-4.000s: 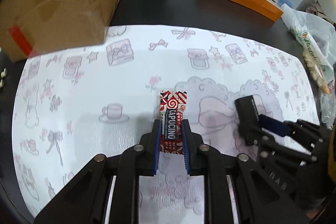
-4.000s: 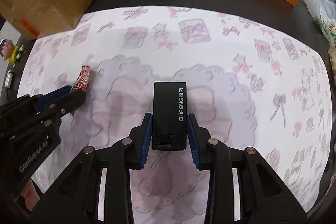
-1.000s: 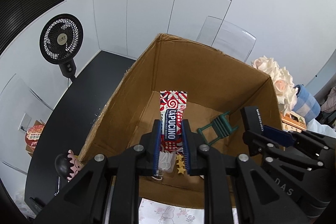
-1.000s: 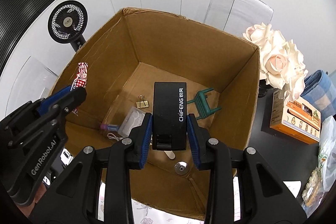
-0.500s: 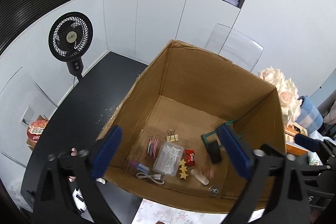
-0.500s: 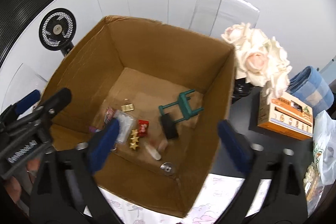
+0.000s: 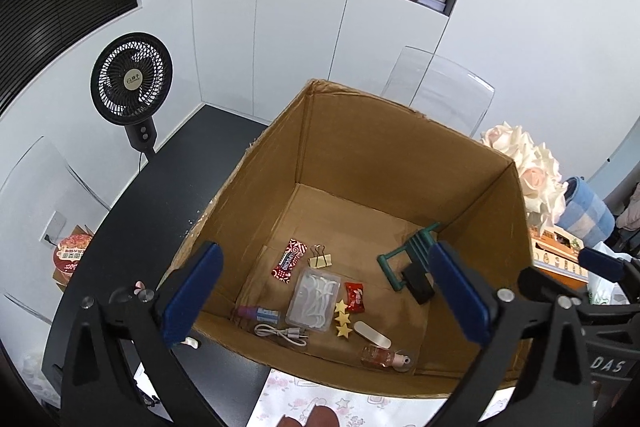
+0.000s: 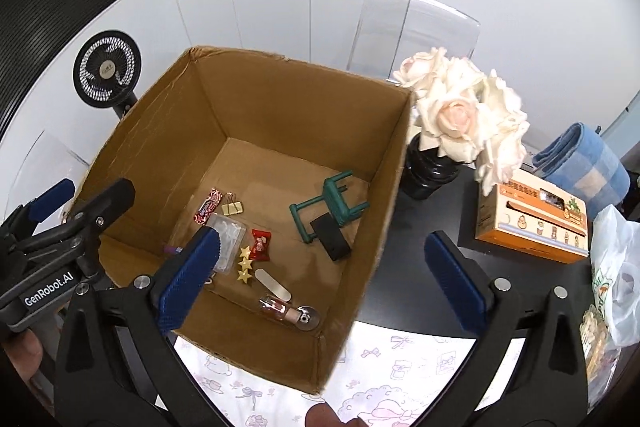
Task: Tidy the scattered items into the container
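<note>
Fingers of my left gripper (image 7: pixel 326 291) and right gripper (image 8: pixel 318 277) now stand wide apart and empty over the cardboard box (image 7: pixel 384 147). Both loads have just dropped: the Capucino sachet (image 7: pixel 289 261) lies flat on the box floor beside a binder clip (image 7: pixel 320 260), and the black Chifeng block (image 8: pixel 330 237) rests against the green toy chair (image 8: pixel 330 203). Both items count as stowed.
</note>
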### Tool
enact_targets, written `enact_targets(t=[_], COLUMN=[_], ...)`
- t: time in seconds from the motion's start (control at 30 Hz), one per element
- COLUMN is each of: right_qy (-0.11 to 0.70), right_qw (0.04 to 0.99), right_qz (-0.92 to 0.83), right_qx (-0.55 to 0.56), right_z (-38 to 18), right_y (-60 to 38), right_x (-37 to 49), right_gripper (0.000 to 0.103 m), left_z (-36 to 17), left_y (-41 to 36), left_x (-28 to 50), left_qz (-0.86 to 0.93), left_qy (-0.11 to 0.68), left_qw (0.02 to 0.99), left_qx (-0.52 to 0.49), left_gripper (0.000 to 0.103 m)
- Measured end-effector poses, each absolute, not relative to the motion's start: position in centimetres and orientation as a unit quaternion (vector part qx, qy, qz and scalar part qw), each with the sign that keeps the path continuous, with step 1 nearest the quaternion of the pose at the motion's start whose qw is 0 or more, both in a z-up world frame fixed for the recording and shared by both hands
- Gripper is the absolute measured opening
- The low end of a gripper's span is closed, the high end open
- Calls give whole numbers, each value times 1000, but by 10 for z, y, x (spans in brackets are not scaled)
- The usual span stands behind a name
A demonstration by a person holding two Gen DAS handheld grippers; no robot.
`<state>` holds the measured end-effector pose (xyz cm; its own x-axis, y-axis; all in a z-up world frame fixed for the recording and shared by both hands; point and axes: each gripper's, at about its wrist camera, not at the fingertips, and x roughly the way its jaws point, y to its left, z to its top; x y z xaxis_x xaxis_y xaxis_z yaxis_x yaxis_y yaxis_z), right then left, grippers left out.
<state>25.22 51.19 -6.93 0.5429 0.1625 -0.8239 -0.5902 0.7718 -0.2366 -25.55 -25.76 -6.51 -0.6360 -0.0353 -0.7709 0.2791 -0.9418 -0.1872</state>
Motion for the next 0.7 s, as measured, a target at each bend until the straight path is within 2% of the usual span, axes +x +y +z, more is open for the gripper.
enact_targets(t=[0.23, 0.47, 0.7], right_qy=[419, 425, 415], right_qw=[852, 867, 878], right_qz=[215, 193, 172], right_qx=[-228, -173, -164], right_z=[-44, -7, 16], right_y=[468, 399, 323], right_x=[247, 234, 197], right_gripper=[103, 103, 103], left_z=[-44, -22, 2], left_y=[-234, -177, -114], left_x=[-242, -230, -200], left_qz=[-900, -904, -904], left_qy=[142, 110, 69], left_qw=[80, 55, 22], left_qx=[405, 410, 422], left_gripper=[102, 102, 102])
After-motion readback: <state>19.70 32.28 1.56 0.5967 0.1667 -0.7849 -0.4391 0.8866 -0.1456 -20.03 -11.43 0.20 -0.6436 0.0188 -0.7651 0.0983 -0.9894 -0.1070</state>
